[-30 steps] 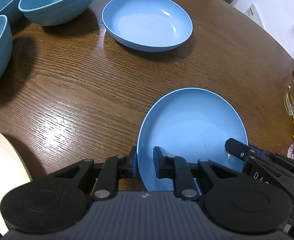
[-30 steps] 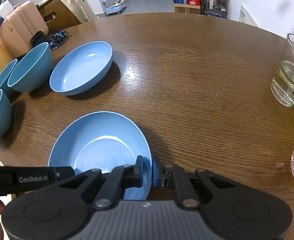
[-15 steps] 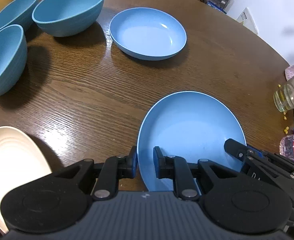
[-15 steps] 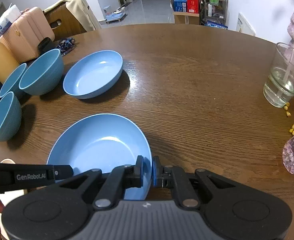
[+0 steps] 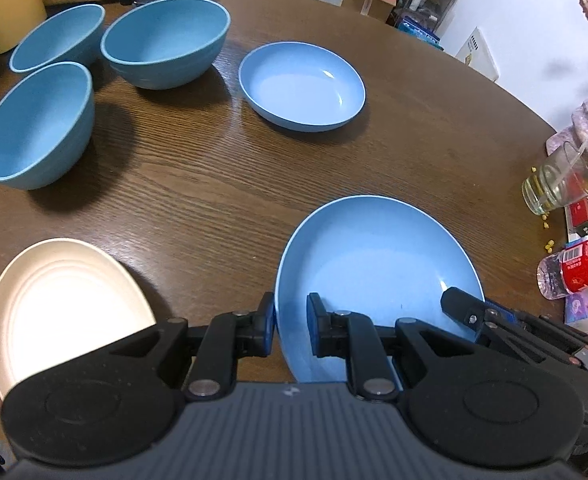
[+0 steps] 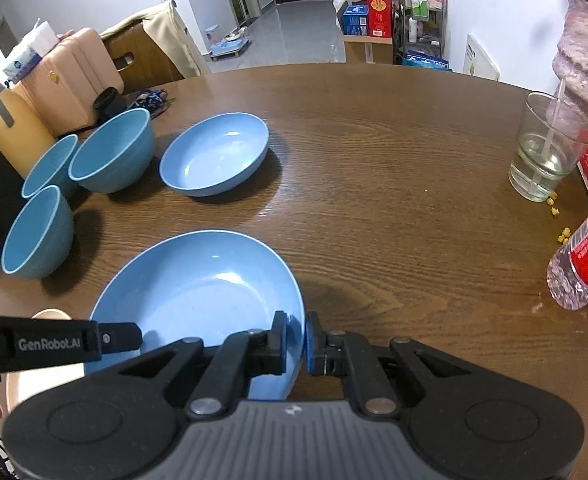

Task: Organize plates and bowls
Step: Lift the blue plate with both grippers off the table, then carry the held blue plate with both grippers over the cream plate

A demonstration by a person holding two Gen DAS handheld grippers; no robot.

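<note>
Surface: round dark wood-grain counter (image 6: 374, 168); white walls and a tiled hallway at the top of the right wrist view.

Count, left to right in the left wrist view: one cream plate (image 5: 62, 304) lower left; three blue bowls (image 5: 38, 124) upper left, grouped close together; two blue plates, one resting on the counter at upper centre (image 5: 302, 84), one held plate (image 5: 374, 276) lower centre. One water glass (image 5: 554, 184) and one red-labelled bottle (image 5: 578, 264) at the right edge.

Left gripper (image 5: 290, 330): fingers narrow, clamped on the held plate's near-left rim. Right gripper (image 6: 296, 340): fingers narrow, clamped on that plate's right rim (image 6: 198, 292).
</note>
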